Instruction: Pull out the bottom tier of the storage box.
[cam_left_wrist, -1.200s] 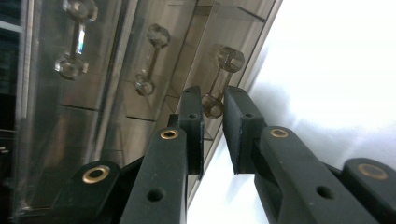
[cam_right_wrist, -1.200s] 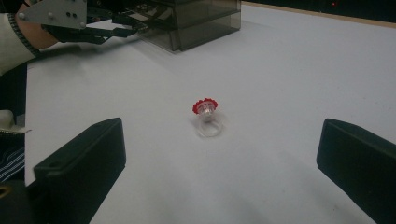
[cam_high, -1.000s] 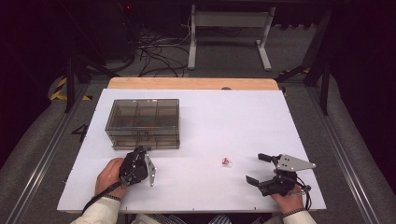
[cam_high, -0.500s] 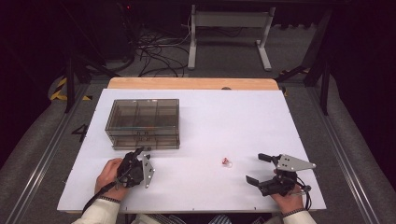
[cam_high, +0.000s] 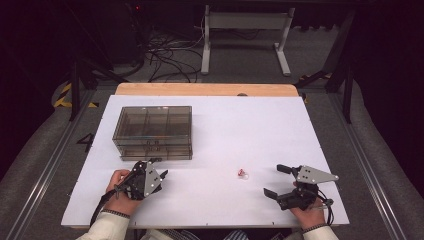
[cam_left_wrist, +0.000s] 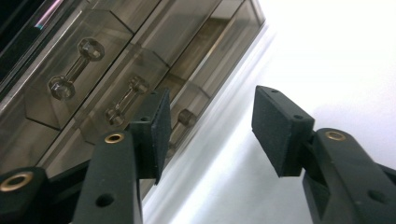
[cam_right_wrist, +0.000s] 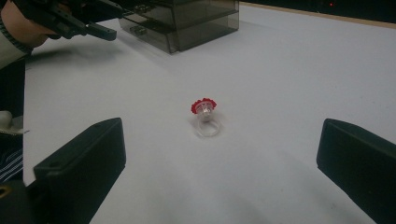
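A smoky clear drawer box (cam_high: 152, 132) stands at the left of the white table (cam_high: 250, 125). My left gripper (cam_high: 160, 167) hovers just in front of its lower drawers. Its jaws have just been opening and nothing is between them. In the left gripper view the left gripper (cam_left_wrist: 217, 135) stands open, with the drawers' small bar handles (cam_left_wrist: 126, 100) close behind the left pad (cam_left_wrist: 159, 130). A clear ring with a red top (cam_high: 242, 173) lies on the table. My right gripper (cam_high: 274, 180) rests wide open to its right. In the right gripper view the ring (cam_right_wrist: 204, 116) lies ahead of the right gripper (cam_right_wrist: 224, 158).
Beyond the table's wooden far edge (cam_high: 205, 89) a floor with cables and a metal desk frame (cam_high: 245, 40) lies in the dark. The left hand and its gripper (cam_right_wrist: 88, 23) appear at the top left of the right gripper view, beside the box (cam_right_wrist: 187, 23).
The left gripper's jaws have spread apart and the hand has lifted slightly in front of the drawers. The right gripper and the ring have kept still.
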